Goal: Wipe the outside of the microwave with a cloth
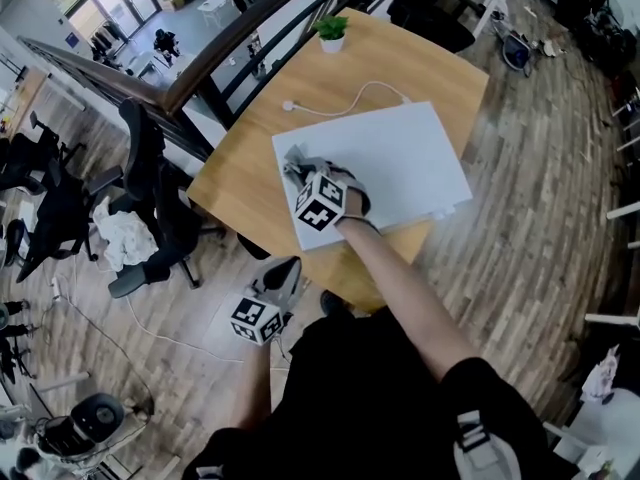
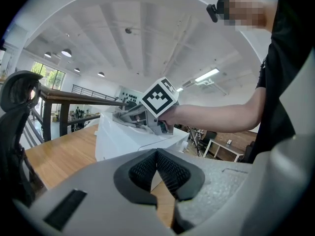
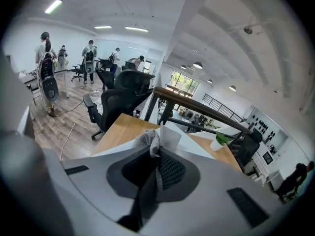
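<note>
Cloth [image 1: 297, 156]: pressing onto microwave [image 1: 400, 158] top with right hand-held gripper [image 1: 305, 175] clamped on it for wiping, holding left hand-held gripper [image 1: 286, 268] closed, clear of worktop [image 1: 245, 183].

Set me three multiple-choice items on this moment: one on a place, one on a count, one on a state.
1. Where is the grey cloth?
A. On the floor
B. On top of the white microwave, held in the right tongs
C. Draped over a chair

2. How many potted plants stand on the wooden table?
A. None
B. One
C. Three

3. How do the left tongs stand?
A. Shut, with nothing between them
B. Shut on the cloth
C. Wide open

Answers:
1 B: the head view shows the cloth pressed on the microwave's top near its corner, and the right gripper view shows it pinched.
2 B: a single small plant sits at the table's far edge.
3 A: the left gripper view shows the pads meeting, with nothing between them.
</note>
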Tool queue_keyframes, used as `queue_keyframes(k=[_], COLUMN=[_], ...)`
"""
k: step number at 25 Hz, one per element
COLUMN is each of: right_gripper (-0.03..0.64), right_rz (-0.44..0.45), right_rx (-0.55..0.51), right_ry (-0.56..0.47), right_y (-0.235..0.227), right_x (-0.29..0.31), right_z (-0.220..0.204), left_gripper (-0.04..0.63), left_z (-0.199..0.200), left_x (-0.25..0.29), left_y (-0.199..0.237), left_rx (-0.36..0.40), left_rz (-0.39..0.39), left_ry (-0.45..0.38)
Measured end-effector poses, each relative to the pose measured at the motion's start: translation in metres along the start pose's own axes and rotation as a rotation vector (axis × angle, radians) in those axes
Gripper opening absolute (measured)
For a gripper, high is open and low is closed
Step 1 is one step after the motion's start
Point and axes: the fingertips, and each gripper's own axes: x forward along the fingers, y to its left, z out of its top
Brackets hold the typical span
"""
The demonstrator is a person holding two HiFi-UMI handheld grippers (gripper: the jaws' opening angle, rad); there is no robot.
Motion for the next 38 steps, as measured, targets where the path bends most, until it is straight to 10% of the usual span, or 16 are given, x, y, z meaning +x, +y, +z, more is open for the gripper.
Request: queue_keyframes(k=[38], right_gripper=[0.023], right_rz=[-0.091], right_rx=[0.109], right_ry=[0.045], right_y=[-0.169], right_x=[-0.083], right_z=[-0.166], left_gripper=[0.000], left_z=[0.024], left_x=[0.078], left_y=[-0.059], left_rx=[-0.007], left_rz=[0.116], left_ry=[-0.018])
